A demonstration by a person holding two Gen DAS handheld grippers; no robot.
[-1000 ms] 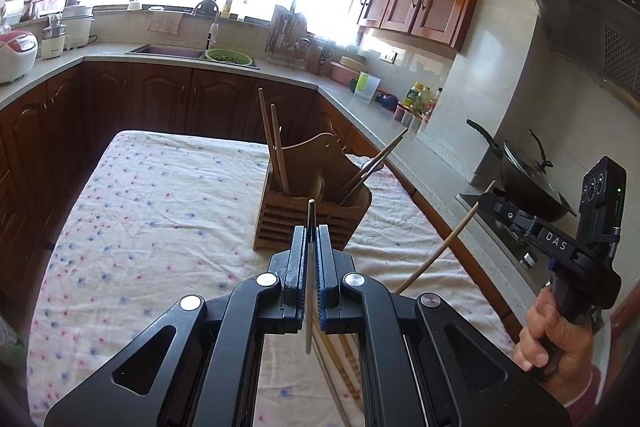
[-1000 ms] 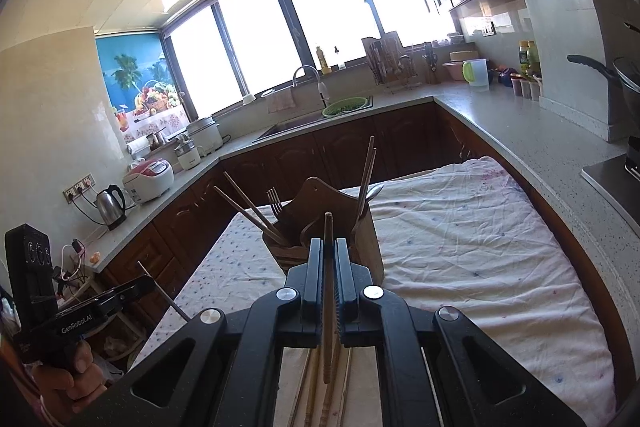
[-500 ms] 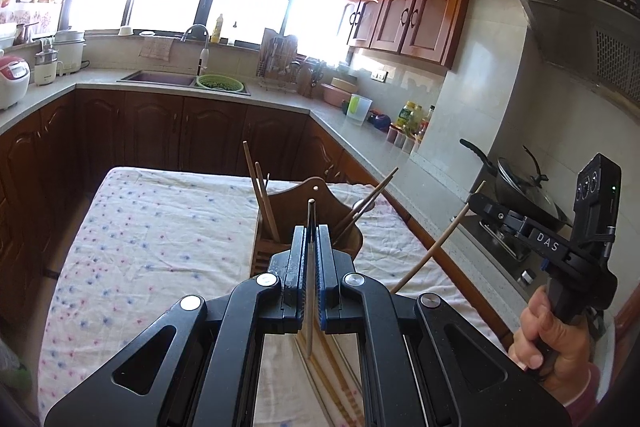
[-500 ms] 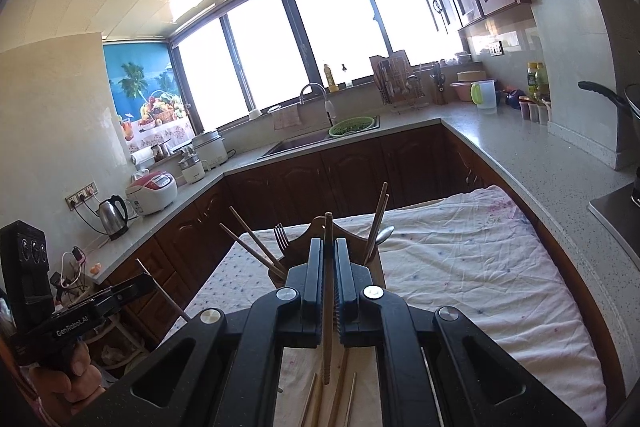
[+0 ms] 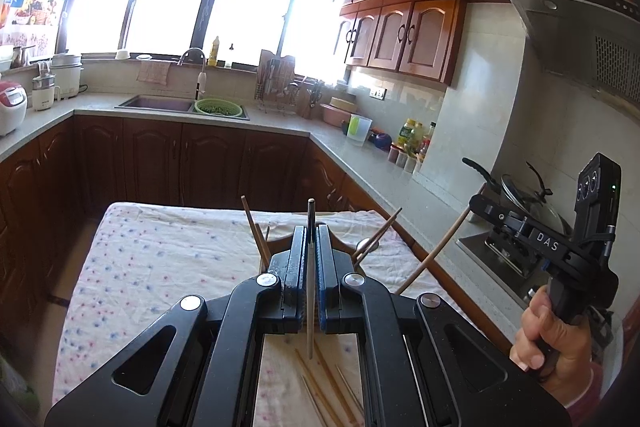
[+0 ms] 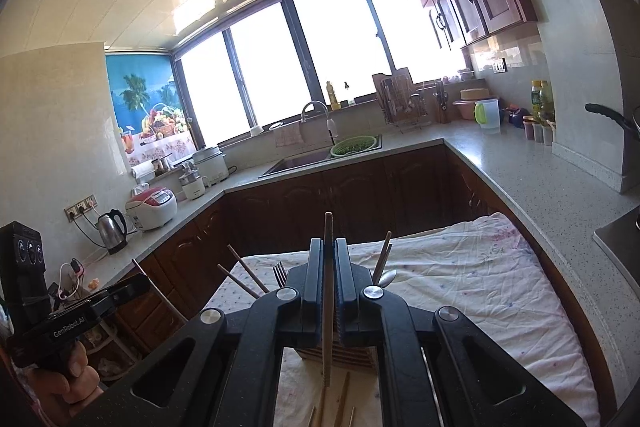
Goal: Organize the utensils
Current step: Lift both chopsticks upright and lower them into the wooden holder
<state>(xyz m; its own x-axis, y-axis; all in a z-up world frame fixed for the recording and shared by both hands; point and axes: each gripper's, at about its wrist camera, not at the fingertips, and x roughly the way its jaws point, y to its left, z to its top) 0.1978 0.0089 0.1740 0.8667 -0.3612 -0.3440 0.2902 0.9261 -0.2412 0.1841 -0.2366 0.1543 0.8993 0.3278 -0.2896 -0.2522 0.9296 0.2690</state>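
Note:
My left gripper (image 5: pixel 310 233) is shut on a single wooden chopstick (image 5: pixel 310 287) that stands upright between its pads. My right gripper (image 6: pixel 329 247) is shut on another wooden chopstick (image 6: pixel 328 307); it also shows in the left wrist view (image 5: pixel 486 205) at the right, held by a hand. The wooden utensil holder (image 6: pixel 336 351) stands on the cloth-covered table (image 5: pixel 160 251), mostly hidden behind the jaws, with chopsticks (image 5: pixel 252 227), a fork (image 6: pixel 279 273) and a spoon (image 6: pixel 387 278) sticking out. Several loose chopsticks (image 5: pixel 328 383) lie on the cloth under the grippers.
Dark cabinets and a grey counter (image 5: pixel 352 155) run around the table on the far and right sides. A wok (image 5: pixel 524 195) sits on the stove at the right. A sink with a green colander (image 5: pixel 218 107) is at the back.
Both grippers have tilted up and risen, each with its chopstick. The holder has dropped lower in both views and is now largely hidden behind the jaws.

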